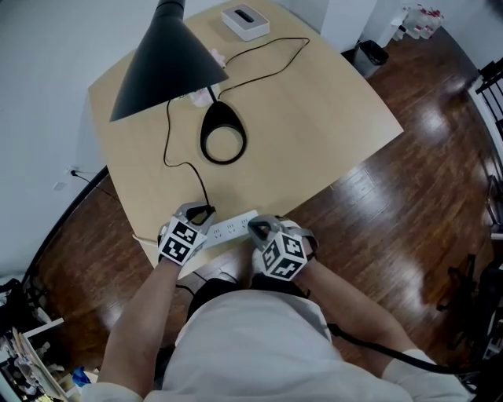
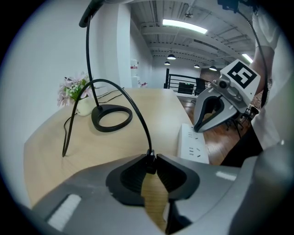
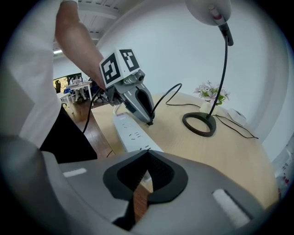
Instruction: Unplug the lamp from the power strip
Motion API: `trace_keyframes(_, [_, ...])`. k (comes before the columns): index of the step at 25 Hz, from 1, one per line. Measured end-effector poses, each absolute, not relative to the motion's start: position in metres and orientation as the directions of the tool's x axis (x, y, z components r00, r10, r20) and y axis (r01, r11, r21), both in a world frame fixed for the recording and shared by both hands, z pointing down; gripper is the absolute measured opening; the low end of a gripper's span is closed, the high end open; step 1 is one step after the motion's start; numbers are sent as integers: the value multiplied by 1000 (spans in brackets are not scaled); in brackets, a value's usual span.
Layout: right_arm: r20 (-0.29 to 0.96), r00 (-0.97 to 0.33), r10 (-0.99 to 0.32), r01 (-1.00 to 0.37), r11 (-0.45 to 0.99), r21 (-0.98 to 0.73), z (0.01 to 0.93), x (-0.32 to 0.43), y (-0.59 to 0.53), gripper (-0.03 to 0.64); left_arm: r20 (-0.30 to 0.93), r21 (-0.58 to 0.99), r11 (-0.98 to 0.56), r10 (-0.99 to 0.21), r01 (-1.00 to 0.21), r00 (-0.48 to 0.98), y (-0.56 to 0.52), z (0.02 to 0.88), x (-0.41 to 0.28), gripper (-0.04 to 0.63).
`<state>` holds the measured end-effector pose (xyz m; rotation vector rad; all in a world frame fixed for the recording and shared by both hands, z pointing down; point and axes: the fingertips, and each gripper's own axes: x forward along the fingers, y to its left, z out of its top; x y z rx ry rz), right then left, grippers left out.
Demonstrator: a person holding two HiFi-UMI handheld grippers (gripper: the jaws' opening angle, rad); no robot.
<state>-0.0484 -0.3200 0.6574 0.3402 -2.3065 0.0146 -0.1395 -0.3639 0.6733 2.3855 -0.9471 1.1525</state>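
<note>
Jaws of the left gripper (image 2: 150,160) are pinched shut on the small black plug (image 2: 150,167) at the end of the lamp's cord (image 2: 133,103). The plug sits over bare wood just beside the white power strip (image 2: 194,146), not in any socket that shows. The right gripper (image 3: 147,155) has its jaws closed together with nothing between them, and its tips rest on the strip's right end. The strip lies along the near edge of the table (image 1: 314,126), between the two grippers. From the plug the cord arches up and runs back to the ring base (image 1: 223,133) of the black lamp (image 1: 161,63) at mid-table. Pink flowers (image 2: 73,87) stand beside the base, and a white box (image 1: 245,21) sits near the far edge.
</note>
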Motion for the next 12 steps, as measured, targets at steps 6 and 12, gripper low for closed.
trace_keyframes(6, [716, -639, -280, -224, 959, 175, 657, -46, -317, 5, 771, -4, -726, -440, -688, 460, -359, 661, -140, 130])
trace_keyframes(12, [708, -652, -273, -241, 959, 148, 656, -45, -319, 6, 726, -21, -701, -501, -713, 471, -343, 623, -150, 127])
